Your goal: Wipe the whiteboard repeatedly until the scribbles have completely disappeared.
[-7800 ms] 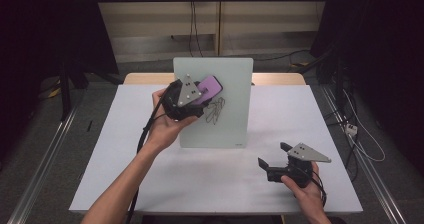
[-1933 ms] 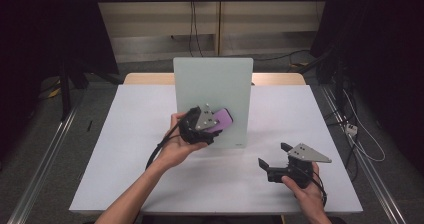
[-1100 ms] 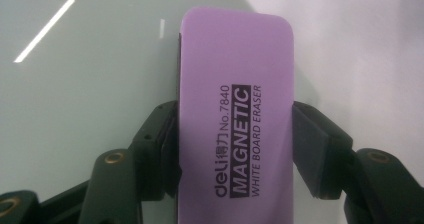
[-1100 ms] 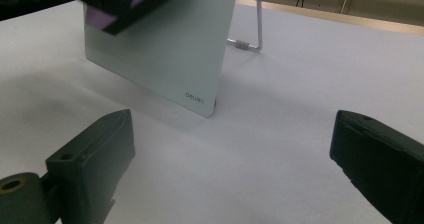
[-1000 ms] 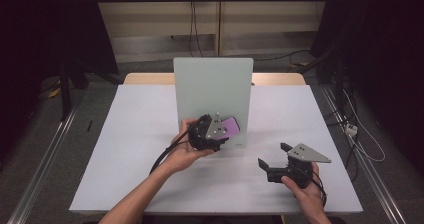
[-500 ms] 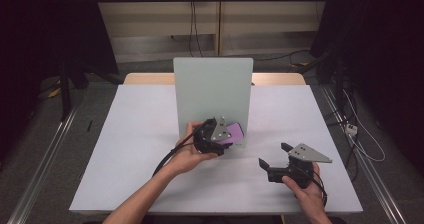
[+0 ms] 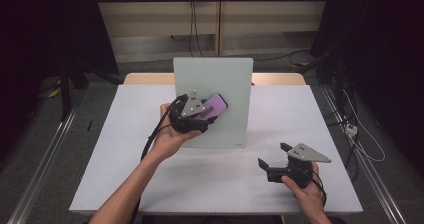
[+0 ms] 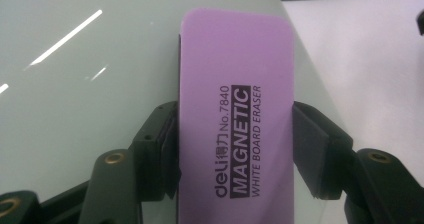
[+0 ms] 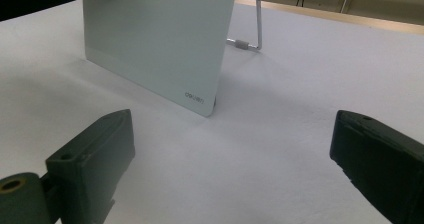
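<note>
A purple magnetic whiteboard eraser is clamped between the jaws of my left gripper, which is shut on its long sides. The eraser lies against the face of an upright pale glass whiteboard at mid height, left of the board's centre. The board's surface looks clean. My right gripper rests low over the table at the front right, open, with nothing between its jaws, pointing at the board's lower right corner.
The whiteboard stands on a wire prop on a white table. A wooden edge shows behind the board. Dark curtains and cables surround the table; metal rails run along the floor on both sides.
My left gripper has carried the eraser up and to the left across the board's face, after coming down to its lower right part. The right gripper has stayed still.
</note>
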Action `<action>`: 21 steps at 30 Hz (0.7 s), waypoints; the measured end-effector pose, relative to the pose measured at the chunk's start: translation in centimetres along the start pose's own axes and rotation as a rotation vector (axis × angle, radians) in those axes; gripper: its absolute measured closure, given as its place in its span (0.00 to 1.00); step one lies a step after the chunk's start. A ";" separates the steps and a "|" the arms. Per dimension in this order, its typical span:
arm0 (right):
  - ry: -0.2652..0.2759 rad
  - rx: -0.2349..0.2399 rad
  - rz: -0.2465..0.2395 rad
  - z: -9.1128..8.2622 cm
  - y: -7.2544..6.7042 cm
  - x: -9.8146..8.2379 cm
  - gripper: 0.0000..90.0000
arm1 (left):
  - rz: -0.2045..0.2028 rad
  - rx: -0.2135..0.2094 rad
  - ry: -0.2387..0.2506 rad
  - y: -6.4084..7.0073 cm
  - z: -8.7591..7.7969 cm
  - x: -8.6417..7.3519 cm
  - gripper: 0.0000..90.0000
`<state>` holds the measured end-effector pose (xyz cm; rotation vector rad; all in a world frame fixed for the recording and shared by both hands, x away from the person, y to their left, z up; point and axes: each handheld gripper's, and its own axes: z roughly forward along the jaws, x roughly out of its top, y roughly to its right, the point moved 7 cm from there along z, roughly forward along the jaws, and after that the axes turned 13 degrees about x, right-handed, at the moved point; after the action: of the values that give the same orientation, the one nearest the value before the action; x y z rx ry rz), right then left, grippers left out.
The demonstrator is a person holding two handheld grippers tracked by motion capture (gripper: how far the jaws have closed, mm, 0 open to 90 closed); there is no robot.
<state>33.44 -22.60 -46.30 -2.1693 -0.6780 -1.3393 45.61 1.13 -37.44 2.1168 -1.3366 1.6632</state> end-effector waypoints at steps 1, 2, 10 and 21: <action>0.000 0.000 0.000 0.0 0.0 0.0 0.05 | 0.003 0.006 0.002 -0.2 -0.1 0.1 0.45; 0.000 -0.001 0.001 0.0 0.0 0.0 0.05 | 0.000 0.017 0.002 -0.4 -0.2 0.1 0.45; -0.001 -0.002 -0.001 0.0 0.0 0.0 0.05 | -0.042 0.071 0.016 -2.1 -0.9 0.6 0.45; -0.004 -0.002 -0.003 0.1 0.0 0.0 0.05 | 0.005 -0.007 -0.069 -0.2 -0.5 -1.0 0.45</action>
<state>33.46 -22.55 -46.34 -2.1738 -0.6825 -1.3380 45.37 2.08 -37.96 2.1880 -1.3653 1.5981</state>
